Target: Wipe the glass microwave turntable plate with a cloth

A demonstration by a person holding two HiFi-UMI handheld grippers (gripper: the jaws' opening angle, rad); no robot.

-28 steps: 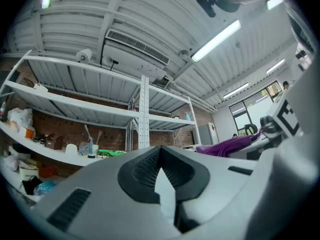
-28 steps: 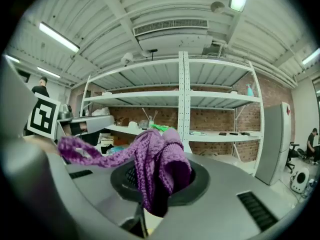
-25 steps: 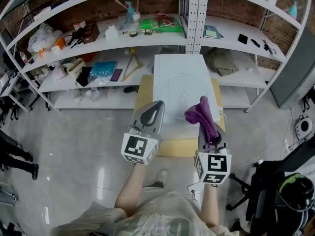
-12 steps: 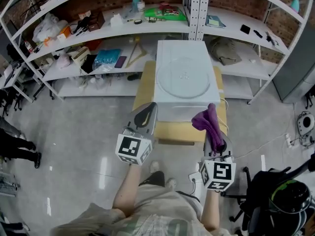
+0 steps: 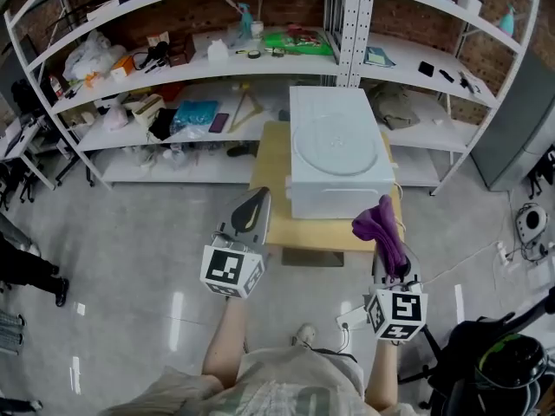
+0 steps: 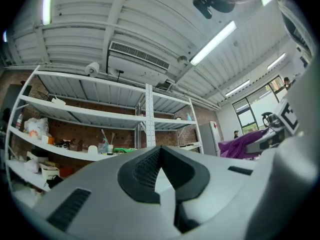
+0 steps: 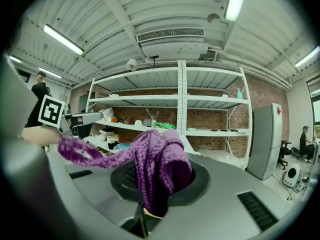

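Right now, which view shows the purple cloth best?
The right gripper view: the cloth fills the middle, pinched by the right gripper. The head view shows a bunch; the left gripper view, a sliver at its right edge.

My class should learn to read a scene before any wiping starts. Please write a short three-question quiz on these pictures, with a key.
1. Fill in: the jaws of the left hand-held gripper are ____ (open or shut).
2. Multiple choice: the purple cloth is held by A. the left hand-held gripper; B. the right hand-held gripper; C. neither.
3. True or false: the purple cloth is touching the glass turntable plate that lies on top of the white microwave.

Key: 1 shut; 2 B; 3 false.
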